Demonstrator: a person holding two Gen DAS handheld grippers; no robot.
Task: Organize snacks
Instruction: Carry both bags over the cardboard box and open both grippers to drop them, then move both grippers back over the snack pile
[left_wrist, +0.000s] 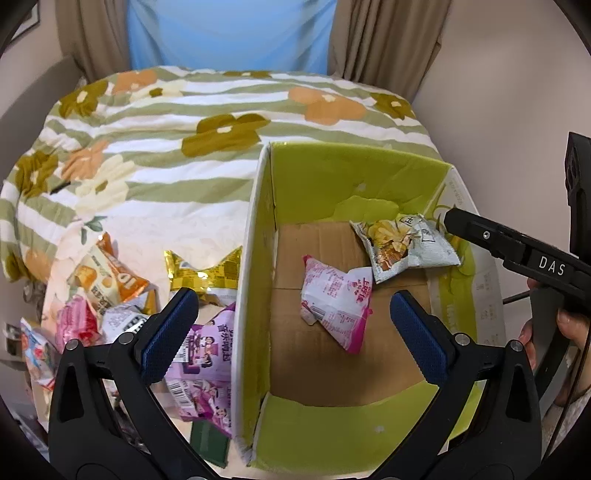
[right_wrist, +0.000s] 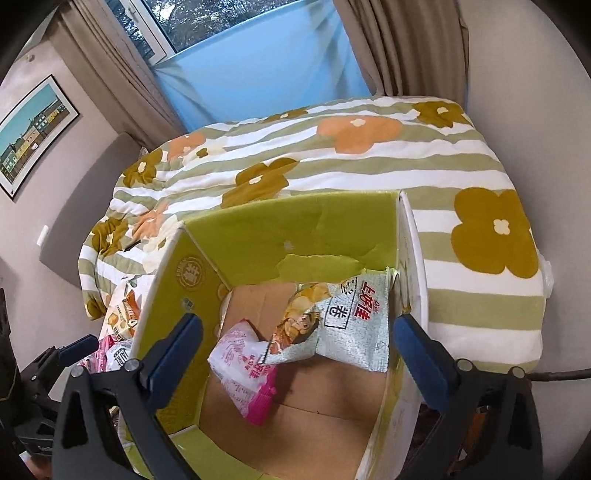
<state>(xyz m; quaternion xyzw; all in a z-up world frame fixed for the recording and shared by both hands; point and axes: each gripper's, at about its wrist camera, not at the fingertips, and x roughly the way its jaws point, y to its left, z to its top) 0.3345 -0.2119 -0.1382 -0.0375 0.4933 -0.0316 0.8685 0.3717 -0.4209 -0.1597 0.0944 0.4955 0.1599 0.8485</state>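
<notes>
The left claw (left_wrist: 291, 332) hangs with its two blue-padded fingers (left_wrist: 170, 332) spread wide apart, gripping nothing; one finger is over the loose packets outside the box, the other over the box floor, so the claw straddles the box's left wall. The right claw (right_wrist: 299, 354) is likewise spread apart and empty, poised above the open top of the box (right_wrist: 258, 236), its fingers over the two side walls.

The box is a cardboard carton with green inner walls and a brown floor, sitting on the bed. Inside it lie two snack packets: a pink-and-white packet (right_wrist: 245, 365) near the middle of the floor, and a silver packet (right_wrist: 347, 325) printed with chips, in the far right corner, propped against the wall. In the right wrist view the silver packet's corner overlaps the pink one. The rest of the box floor, on the near side, is bare cardboard.

Outside the box's left wall sits a heap of packets: an orange packet (left_wrist: 107, 277), a gold packet (left_wrist: 201, 275) just beside the wall, a purple packet (left_wrist: 207, 354) touching the wall, and pink and white ones lower left, too jumbled to count exactly.

Beyond the box's far wall the bedspread (left_wrist: 166, 155), striped green and white with flowers, lies open to the curtains (left_wrist: 373, 40).
</notes>
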